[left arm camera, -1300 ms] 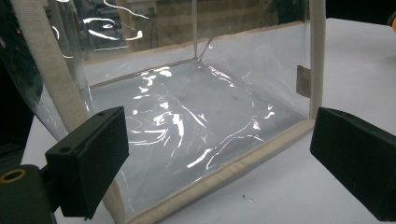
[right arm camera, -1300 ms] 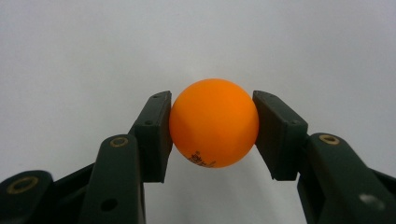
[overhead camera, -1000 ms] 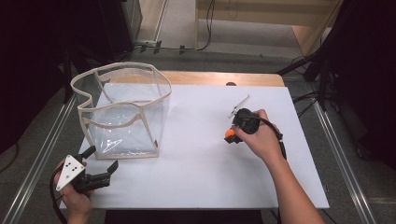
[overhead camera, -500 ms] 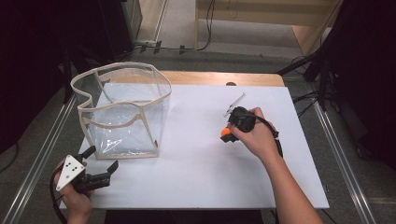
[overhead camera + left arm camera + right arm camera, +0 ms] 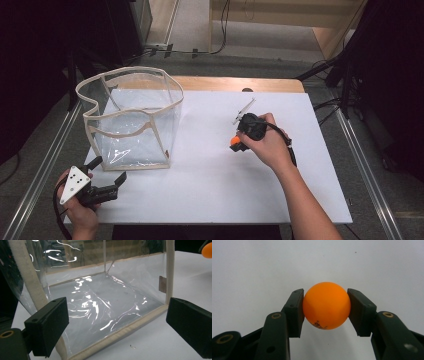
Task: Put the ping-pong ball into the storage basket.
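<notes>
My right gripper has its jaws closed on the orange ball, one pad flat on each side, the ball squarely between them. In the high view that gripper sits low over the white table, right of the middle, with the ball showing at its tip. I cannot tell whether the ball is lifted or touching the surface.

My left gripper is wide open with nothing between its jaws, aimed at the near lower edge of the bag. From above it rests at the table's near left corner, just beside the bag.

The clear bag with cream trim stands upright with its mouth open, and I see nothing inside it. So I judge the pick done, while carrying the ball across and dropping it in is left.
</notes>
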`<state>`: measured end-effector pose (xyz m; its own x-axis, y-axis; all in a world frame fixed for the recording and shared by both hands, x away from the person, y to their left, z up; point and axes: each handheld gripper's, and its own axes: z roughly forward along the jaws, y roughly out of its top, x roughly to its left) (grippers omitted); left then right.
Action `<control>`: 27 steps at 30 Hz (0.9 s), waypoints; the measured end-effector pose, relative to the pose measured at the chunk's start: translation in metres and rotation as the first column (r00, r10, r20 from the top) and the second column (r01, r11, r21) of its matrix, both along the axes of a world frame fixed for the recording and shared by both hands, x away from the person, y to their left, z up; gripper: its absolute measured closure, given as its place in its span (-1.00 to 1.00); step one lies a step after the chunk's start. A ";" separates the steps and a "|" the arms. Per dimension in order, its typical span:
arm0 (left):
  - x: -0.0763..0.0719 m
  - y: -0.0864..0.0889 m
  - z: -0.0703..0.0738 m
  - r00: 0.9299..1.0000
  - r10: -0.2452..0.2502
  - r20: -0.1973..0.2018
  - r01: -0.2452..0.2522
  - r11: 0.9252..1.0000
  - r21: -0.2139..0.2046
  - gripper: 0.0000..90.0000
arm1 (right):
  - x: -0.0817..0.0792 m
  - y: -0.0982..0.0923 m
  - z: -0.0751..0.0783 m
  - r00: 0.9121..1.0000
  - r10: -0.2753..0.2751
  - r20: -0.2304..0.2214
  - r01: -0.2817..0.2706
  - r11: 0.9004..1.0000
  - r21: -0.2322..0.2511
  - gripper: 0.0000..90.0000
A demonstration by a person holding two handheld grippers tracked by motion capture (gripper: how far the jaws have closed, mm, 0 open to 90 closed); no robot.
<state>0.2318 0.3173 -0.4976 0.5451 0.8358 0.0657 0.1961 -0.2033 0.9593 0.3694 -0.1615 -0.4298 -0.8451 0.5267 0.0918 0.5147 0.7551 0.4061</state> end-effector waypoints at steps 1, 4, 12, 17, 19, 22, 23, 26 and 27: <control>0.000 0.000 0.000 1.000 0.000 0.000 0.000 1.000 0.000 -0.89 | 0.000 0.002 0.000 1.000 -0.005 -0.003 0.005 1.000 0.000 0.08; 0.000 0.000 0.000 1.000 0.002 0.000 -0.002 1.000 -0.002 -0.89 | 0.001 0.005 0.000 1.000 0.005 0.003 -0.005 1.000 -0.002 0.08; 0.000 0.000 0.000 1.000 -0.003 -0.001 0.003 1.000 -0.002 -0.89 | 0.003 0.014 0.003 1.000 0.023 0.000 -0.023 1.000 0.011 0.08; 0.000 0.001 0.000 1.000 -0.003 -0.001 0.003 1.000 -0.005 -0.89 | 0.005 0.020 0.004 0.999 0.042 0.001 -0.042 0.999 0.011 0.08; 0.000 0.001 0.000 1.000 -0.004 0.000 0.004 1.000 -0.007 -0.89 | 0.006 0.023 0.005 0.999 0.047 0.000 -0.047 0.999 0.007 0.08; 0.000 0.001 0.000 1.000 0.000 0.000 0.000 1.000 -0.007 -0.89 | 0.007 0.027 0.007 0.998 0.058 0.003 -0.058 0.998 0.008 0.08; 0.000 0.001 0.000 1.000 0.000 0.000 0.000 1.000 -0.008 -0.89 | 0.007 0.028 0.007 0.998 0.057 0.003 -0.057 0.998 0.010 0.08; 0.000 0.001 0.000 1.000 -0.001 0.000 0.001 1.000 -0.009 -0.89 | 0.008 0.031 0.009 0.998 0.059 0.004 -0.059 0.998 0.006 0.08; 0.000 0.001 0.000 1.000 -0.001 0.000 0.001 1.000 -0.010 -0.89 | 0.009 0.032 0.010 0.998 0.060 0.002 -0.060 0.998 0.008 0.08</control>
